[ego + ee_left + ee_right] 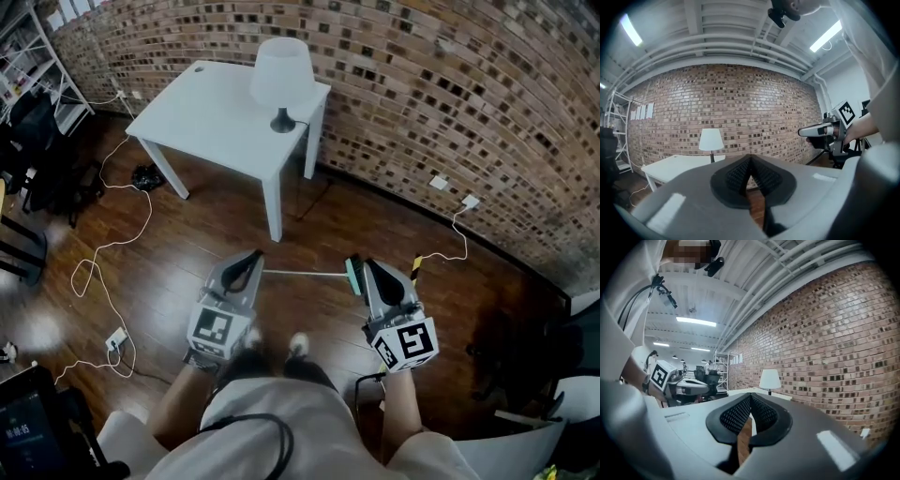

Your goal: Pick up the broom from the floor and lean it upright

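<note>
In the head view the broom lies flat on the wooden floor just past the person's feet: a thin pale handle [305,274] ending in a green head [353,276] on the right. My left gripper [251,259] hovers over the handle's left end, and my right gripper [373,266] is beside the green head. Both point level toward the brick wall. The left gripper [750,159] has its black pads meeting at the tip with nothing between them. The right gripper [751,397] looks the same, shut and empty. Neither gripper view shows the broom.
A white table [220,112] with a white lamp [281,73] stands against the curved brick wall [450,103] ahead. White cables [111,272] and a power strip [116,339] lie on the floor at left. Dark chairs [525,361] stand at right, with shelving [28,56] at far left.
</note>
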